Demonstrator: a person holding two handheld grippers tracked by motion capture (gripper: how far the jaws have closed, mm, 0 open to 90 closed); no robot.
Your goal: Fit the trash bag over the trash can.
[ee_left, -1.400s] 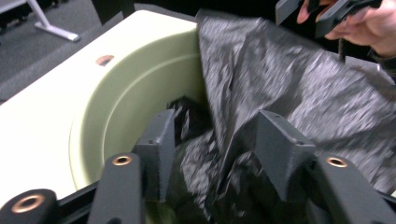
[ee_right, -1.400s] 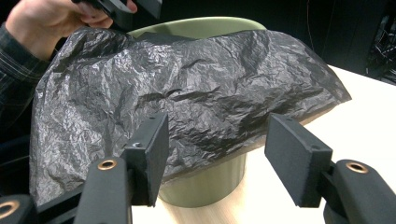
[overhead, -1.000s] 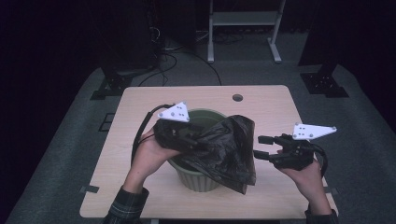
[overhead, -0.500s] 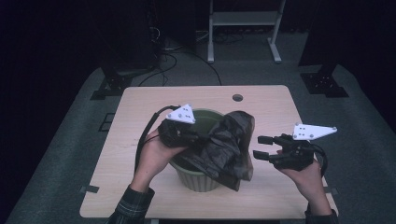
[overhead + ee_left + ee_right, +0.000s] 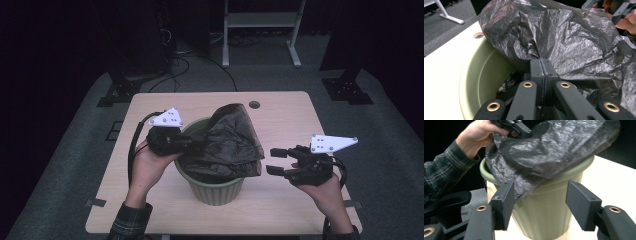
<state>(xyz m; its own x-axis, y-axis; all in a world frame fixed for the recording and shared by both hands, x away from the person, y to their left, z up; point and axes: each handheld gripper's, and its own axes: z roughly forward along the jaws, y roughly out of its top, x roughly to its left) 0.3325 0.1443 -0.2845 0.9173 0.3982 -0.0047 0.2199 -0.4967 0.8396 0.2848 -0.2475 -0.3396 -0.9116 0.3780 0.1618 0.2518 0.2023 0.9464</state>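
Black plastic bag sits at the centre of the high view, draped over the mouth of the green bin, its far side ballooning up above the rim. Your left gripper has its jaws pressed together on a fold of it at the bin's left rim. Your right gripper hovers at lower right, jaws apart and clear of the bin, above the table.

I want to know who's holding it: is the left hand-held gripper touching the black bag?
Touching. The left gripper view shows the left hand-held gripper shut, pinching the black bag.
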